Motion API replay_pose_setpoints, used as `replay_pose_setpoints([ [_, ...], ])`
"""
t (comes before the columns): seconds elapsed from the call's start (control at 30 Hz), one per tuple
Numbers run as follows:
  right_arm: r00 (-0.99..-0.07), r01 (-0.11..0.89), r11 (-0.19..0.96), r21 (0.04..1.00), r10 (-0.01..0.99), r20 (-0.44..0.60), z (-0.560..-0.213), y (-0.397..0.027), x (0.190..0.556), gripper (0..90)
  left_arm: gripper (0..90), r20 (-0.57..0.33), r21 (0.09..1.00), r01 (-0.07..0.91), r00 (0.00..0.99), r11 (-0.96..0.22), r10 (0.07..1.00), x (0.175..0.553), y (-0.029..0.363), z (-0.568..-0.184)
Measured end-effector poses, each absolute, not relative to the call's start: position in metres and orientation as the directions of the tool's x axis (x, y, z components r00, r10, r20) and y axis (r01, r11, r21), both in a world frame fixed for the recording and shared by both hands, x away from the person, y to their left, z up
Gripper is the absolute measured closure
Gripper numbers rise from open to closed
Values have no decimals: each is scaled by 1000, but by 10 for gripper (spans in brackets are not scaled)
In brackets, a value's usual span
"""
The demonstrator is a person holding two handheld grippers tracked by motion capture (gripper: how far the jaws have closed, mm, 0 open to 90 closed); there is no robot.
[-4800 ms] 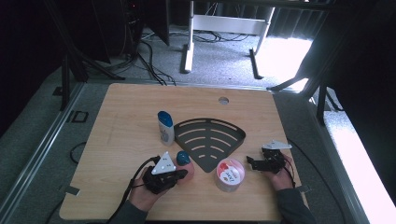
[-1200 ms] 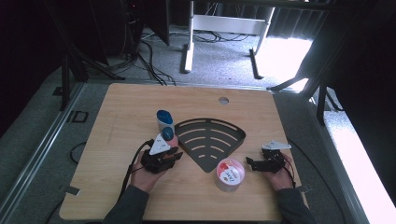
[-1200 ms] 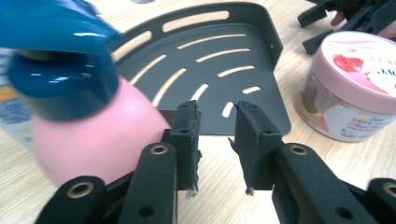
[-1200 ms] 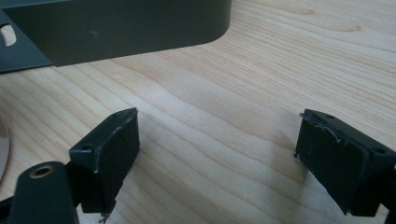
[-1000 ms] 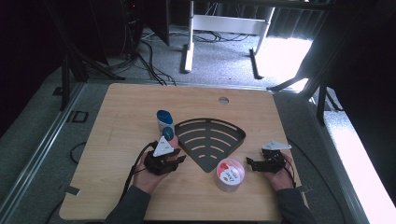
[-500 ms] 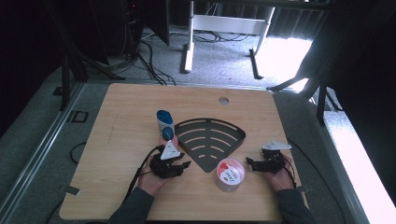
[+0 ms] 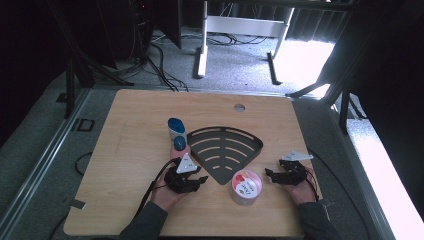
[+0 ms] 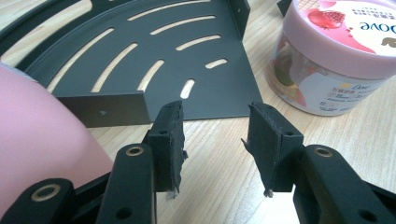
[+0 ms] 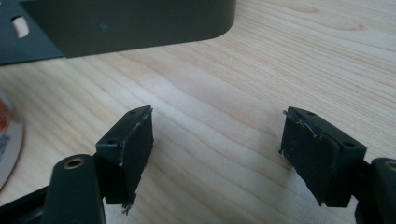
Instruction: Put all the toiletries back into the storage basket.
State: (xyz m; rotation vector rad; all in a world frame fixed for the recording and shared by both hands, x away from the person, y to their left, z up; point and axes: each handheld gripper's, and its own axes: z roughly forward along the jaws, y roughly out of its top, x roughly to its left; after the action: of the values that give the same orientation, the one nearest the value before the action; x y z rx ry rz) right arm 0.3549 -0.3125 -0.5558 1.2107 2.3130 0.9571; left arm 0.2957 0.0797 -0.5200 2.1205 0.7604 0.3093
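A black fan-shaped slotted shelf [image 7: 226, 148] lies flat at mid-table. At its near right edge stands a pink-lidded Dove jar [image 7: 246, 186]. My left gripper [image 7: 199, 179] rests just left of the shelf's near corner, open and empty. In the left gripper view its jaws [image 8: 215, 121] point at the shelf [image 8: 224, 70] and the jar [image 8: 336, 60], with a pink object [image 8: 42, 144] close at their left. My right gripper [image 7: 271, 174] sits right of the jar, open and empty. Its own view shows the right gripper [image 9: 219, 126] over bare wood near the shelf wall [image 9: 130, 23].
A blue bottle [image 7: 175, 128] lies left of the shelf, with a second blue cap [image 7: 179, 144] just nearer, by my left hand. A round hole [image 7: 239, 107] pierces the tabletop [image 7: 125, 150] at the back. Cables trail from both grippers toward the near edge.
My left gripper carried the blue-capped pink thing up beside the blue bottle, left it there, then drew back toward the near side and right. The right gripper stayed still.
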Motion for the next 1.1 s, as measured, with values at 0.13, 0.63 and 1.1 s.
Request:
replay_pose_setpoints([
  [0.13, -586, 567, 417, 710, 810, -8, -555, -315, 352, 335, 570, -44, 786, 401, 796, -470, 604, 295, 76, -521],
  [0.63, -703, 461, 484, 743, 710, -26, -544, -306, 323, 436, 553, -55, 764, 392, 830, -512, 555, 292, 59, -526],
  [1.1, -797, 394, 518, 759, 604, 1, -536, -300, 296, 399, 508, -58, 762, 385, 842, -521, 537, 292, 51, -531],
])
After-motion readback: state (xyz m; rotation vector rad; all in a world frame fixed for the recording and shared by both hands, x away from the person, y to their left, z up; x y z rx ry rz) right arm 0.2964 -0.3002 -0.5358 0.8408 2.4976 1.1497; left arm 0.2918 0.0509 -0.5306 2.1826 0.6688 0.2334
